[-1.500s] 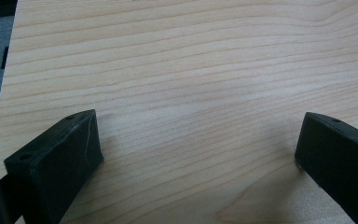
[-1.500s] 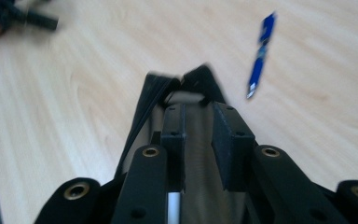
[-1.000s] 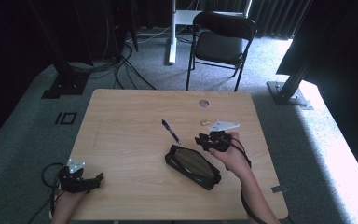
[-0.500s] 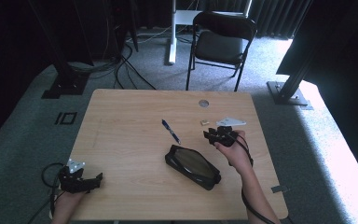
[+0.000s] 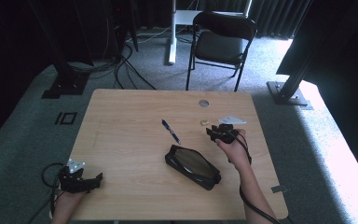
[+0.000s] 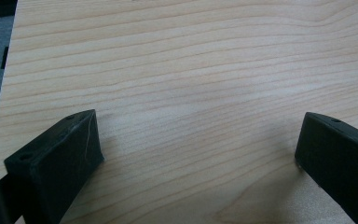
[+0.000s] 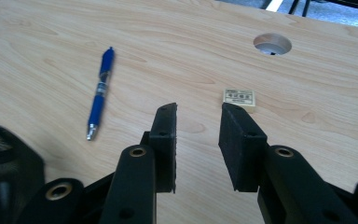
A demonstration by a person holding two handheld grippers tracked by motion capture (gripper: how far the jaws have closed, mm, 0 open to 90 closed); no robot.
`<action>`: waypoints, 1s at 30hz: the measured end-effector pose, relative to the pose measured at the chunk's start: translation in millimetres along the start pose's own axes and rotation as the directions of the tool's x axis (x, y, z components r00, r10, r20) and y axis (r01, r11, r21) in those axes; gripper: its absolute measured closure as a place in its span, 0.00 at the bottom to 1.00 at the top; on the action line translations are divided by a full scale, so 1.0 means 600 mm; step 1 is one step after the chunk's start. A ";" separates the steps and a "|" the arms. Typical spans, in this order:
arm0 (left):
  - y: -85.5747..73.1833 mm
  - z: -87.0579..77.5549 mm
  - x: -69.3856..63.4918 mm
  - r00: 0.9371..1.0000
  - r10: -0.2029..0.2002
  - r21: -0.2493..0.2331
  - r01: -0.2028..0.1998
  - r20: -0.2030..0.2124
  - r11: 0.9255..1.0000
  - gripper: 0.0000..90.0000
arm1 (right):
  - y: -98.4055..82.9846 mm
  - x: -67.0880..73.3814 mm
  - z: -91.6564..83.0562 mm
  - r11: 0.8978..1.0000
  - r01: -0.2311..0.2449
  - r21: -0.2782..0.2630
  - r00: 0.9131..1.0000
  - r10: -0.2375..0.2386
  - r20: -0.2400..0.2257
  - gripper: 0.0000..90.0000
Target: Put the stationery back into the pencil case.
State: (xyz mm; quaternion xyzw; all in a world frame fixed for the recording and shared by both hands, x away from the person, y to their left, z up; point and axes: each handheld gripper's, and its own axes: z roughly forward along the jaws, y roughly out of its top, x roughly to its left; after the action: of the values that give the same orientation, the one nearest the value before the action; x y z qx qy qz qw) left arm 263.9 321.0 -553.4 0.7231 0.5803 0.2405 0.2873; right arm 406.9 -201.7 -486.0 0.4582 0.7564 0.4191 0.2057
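Your right hand-held gripper (image 7: 198, 116) has just been opening: its jaws stand a little apart with nothing between them, only bare counter (image 7: 177, 56). Against a second ago it has slid across from beside the case (image 5: 192, 165) toward the eraser (image 7: 239, 97) and come lower. The eraser lies flat on the counter just past the right jaw's tip, not touching it, with the round hole (image 7: 272, 44) farther behind it. The pen (image 7: 99, 91) lies well to the left of the eraser, untouched. From the high view the right hand-held gripper (image 5: 218, 132) sits just beside the eraser (image 5: 205, 122).

That reads as a lineup for the eraser, not yet a pick: the gap looks barely wider than the eraser, and you're offset to its left, so shift right before you close.

Your left hand-held gripper (image 6: 196, 154) is released, jaws wide over bare wood, far from the eraser at the counter's near left corner (image 5: 81, 179), unmoved since then.
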 end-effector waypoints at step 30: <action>0.000 0.000 0.000 1.000 0.000 0.000 0.000 0.000 1.000 0.01 | 0.022 -0.036 0.097 0.996 -0.063 0.059 0.993 0.057 0.102 0.66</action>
State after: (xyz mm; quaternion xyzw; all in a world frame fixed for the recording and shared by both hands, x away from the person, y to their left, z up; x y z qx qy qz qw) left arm 263.9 321.0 -553.4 0.7231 0.5803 0.2406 0.2874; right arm 464.7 -191.7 -509.6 0.5073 0.7436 0.3778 0.2166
